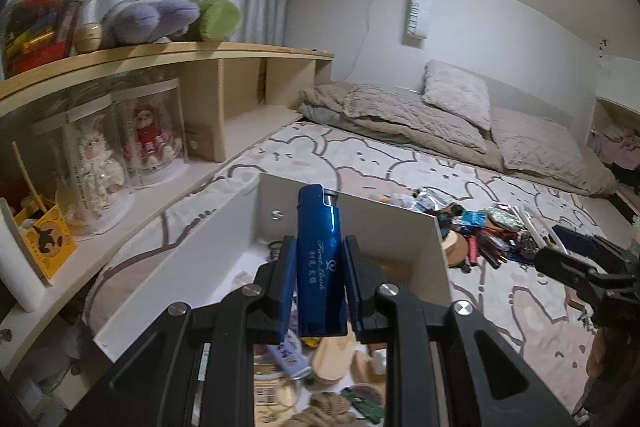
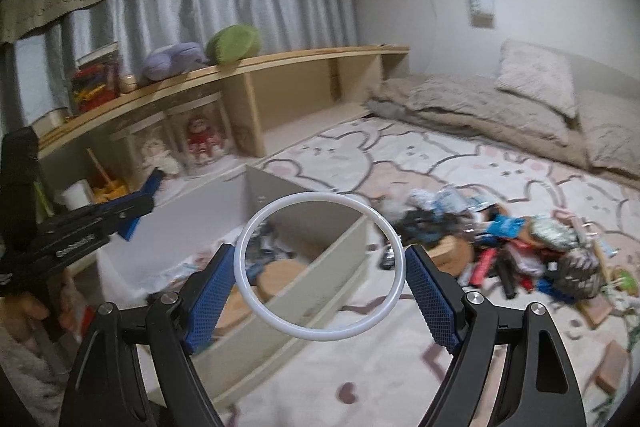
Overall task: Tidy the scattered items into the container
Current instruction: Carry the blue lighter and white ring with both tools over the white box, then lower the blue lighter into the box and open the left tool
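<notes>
Glossy blue lighter (image 1: pixel 319 259) with pale lettering; white ring (image 2: pixel 319 273); white container (image 1: pixel 224 227); cream rug (image 1: pixel 360 163) with outlined bunnies; black grippers with blue textured pads (image 2: pixel 430 297).

Both fisheye wrist views look forward along their tools, close above the open white rectangular container (image 1: pixel 224 227) (image 2: pixel 192 211), sharing the long wooden wall shelf (image 1: pixel 168 53) (image 2: pixel 280 61) and bed.

— Where does the container (image 1: pixel 224 259) stand?
— In the lower middle of the left wrist frame, on the rug (image 1: pixel 360 163), with the shelf (image 1: pixel 168 53) at its left.
— And the scattered items (image 1: pixel 488 231)?
— At its right, on the rug; the bedding (image 1: pixel 420 115) lies behind, in the upper right.
</notes>
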A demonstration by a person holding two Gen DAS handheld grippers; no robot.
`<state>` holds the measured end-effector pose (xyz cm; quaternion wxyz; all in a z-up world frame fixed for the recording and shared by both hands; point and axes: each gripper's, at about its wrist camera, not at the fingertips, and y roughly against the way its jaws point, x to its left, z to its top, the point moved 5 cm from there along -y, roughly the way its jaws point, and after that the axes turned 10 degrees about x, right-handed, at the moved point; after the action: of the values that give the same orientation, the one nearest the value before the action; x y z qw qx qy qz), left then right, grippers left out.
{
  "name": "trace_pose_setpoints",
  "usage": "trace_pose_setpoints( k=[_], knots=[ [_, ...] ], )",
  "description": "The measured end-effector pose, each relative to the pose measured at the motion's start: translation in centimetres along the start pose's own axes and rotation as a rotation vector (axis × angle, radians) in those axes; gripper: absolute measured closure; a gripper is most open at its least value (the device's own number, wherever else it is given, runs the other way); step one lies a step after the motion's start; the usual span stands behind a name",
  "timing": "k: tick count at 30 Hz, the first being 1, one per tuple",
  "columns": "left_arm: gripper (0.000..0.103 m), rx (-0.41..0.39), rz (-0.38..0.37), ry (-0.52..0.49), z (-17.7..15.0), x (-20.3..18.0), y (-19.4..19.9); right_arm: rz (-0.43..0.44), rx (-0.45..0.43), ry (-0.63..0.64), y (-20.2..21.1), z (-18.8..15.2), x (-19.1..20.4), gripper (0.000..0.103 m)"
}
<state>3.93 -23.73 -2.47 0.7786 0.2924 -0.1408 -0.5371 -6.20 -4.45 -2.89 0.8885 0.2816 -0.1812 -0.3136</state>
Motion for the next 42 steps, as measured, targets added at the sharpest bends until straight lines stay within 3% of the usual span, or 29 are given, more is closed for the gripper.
trace_pose_setpoints(
  k=[9, 17, 31, 42],
  knots=[
    [0.08, 0.049, -0.021, -0.004, -1.8, 1.3, -0.2, 0.054, 0.051, 0.087, -2.4, 0.2, 3.6, 0.019],
    [0.08, 0.179, -0.107, -0.148, -3.4, -0.6, -1.5, 0.08, 0.088, 0.126, -4.7, 1.0, 5.2, 0.019],
    [0.08, 0.358, -0.237, -0.396, -6.4, -4.4, -2.2, 0.093, 0.124, 0.081, -6.6, 2.5, 4.0, 0.019],
    [0.08, 0.511, -0.365, -0.423, -7.9, -6.1, -2.4, 0.105, 0.129, 0.057, -6.9, 2.9, 3.5, 0.019]
  ],
)
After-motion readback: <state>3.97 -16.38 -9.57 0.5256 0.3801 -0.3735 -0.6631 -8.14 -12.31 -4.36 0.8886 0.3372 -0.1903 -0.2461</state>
